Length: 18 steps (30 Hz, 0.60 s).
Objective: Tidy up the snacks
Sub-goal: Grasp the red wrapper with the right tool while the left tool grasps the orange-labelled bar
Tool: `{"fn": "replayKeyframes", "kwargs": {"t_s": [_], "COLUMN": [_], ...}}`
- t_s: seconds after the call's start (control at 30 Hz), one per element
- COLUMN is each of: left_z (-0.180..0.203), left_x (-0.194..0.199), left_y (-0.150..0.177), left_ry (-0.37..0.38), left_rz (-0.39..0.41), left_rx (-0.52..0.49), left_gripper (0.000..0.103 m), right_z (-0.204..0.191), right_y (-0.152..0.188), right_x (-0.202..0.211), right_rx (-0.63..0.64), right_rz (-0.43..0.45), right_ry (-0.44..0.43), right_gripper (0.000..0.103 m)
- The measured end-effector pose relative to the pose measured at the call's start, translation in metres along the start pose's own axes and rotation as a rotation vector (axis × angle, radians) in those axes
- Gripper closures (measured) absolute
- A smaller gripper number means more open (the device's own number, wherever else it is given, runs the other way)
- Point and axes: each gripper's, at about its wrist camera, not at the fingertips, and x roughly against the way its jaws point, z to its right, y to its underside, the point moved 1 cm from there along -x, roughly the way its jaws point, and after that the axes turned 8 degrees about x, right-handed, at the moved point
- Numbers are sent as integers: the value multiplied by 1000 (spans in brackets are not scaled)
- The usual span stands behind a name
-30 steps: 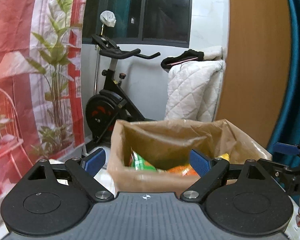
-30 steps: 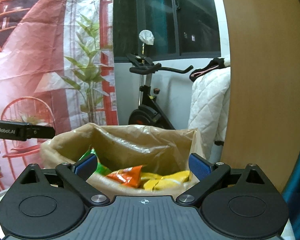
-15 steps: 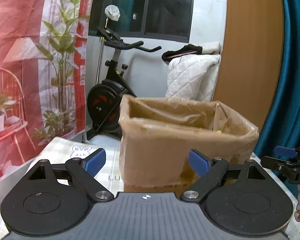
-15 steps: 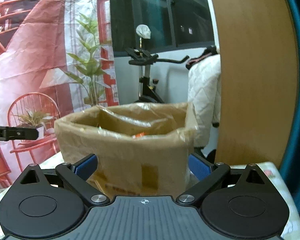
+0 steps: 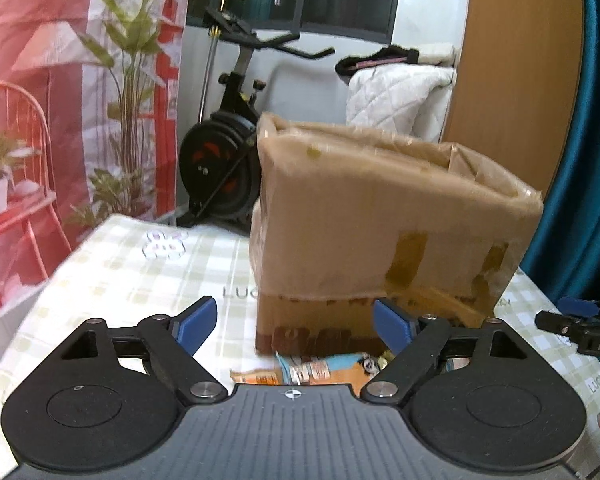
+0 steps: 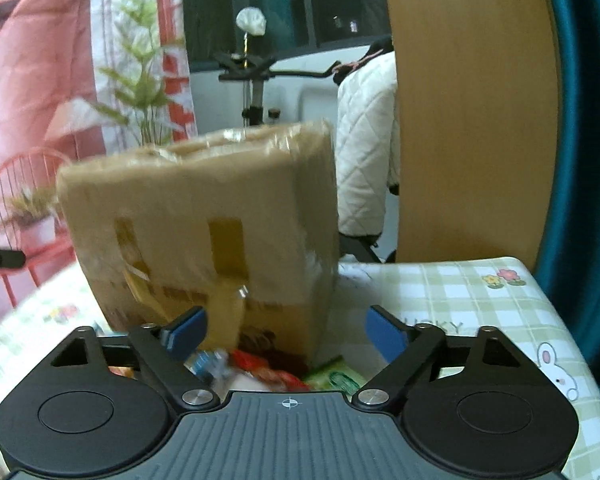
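Pointing slightly downward, left gripper and right gripper face the tape-patched brown cardboard box on the checked tablecloth; jaws, just narrowing, stand apart, empty, above snack packets at its foot.

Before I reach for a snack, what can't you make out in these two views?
- Inside of the box: hidden by its own walls in both views.
- Orange packet, left view: cut off by the left gripper body; print too small to read.
- Red packet and green packet, right view: motion-blurred, partly behind the right gripper body.
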Motion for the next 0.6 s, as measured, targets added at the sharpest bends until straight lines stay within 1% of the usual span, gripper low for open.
{"fn": "replayKeyframes", "kwargs": {"t_s": [0.03,0.07,0.13,0.2,0.27,0.33,0.6], "left_z": [0,-1,2,2,2,2,0], "left_x": [-3,-5,-10,-15,-19,-23,-32], "left_y": [2,5,10,13,15,18,23], "left_ry": [8,14,16,11,12,12,7], "left_rz": [-13,-22,-36,-45,-57,-68,-92], "left_rx": [3,3,-13,-29,-26,-15,-10], "left_gripper": [19,19,22,23,24,25,25], "right_z": [1,1,0,-2,-4,-6,-18], "right_y": [3,6,15,19,21,20,18], "right_x": [-4,-9,-18,-26,-35,-46,-93], "right_rx": [14,28,60,80,95,109,188], "right_rz": [-16,-33,-66,-92,-107,-121,-228], "right_ry": [-1,-6,-32,-54,-63,-81,-152], "right_gripper": [31,33,43,48,50,57,59]}}
